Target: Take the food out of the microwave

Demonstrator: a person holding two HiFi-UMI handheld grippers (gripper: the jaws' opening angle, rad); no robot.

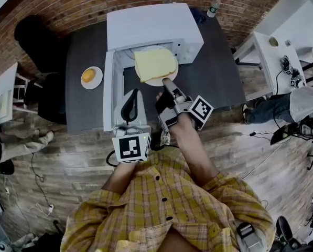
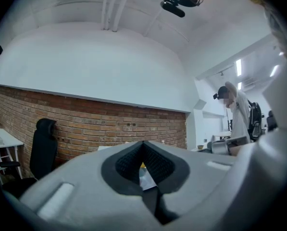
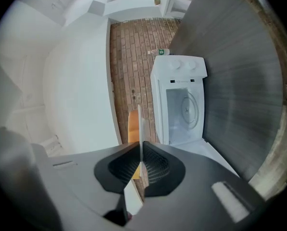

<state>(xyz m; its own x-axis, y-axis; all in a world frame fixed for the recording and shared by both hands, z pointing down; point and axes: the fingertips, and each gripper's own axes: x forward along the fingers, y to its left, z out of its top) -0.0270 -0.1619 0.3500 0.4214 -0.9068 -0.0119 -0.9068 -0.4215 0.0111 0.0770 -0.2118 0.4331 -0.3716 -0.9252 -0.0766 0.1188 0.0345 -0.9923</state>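
Plate (image 1: 152, 82) mostly beneath the food (image 1: 154, 63)

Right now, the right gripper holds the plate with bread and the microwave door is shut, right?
Not quite. The door is open, swung wide, as the head view shows. The right gripper does hold the plate with bread on it, by the microwave.

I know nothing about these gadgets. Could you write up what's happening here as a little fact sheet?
Setting: white microwave on a dark table, brick wall behind
Door: swung open to the left
Food: flat yellow piece on a white plate, in front of the opening
Right gripper: fingers shut on the plate's rim
Left gripper: fingers shut, empty, above the open door
Also on table: orange on a small plate, left of the microwave
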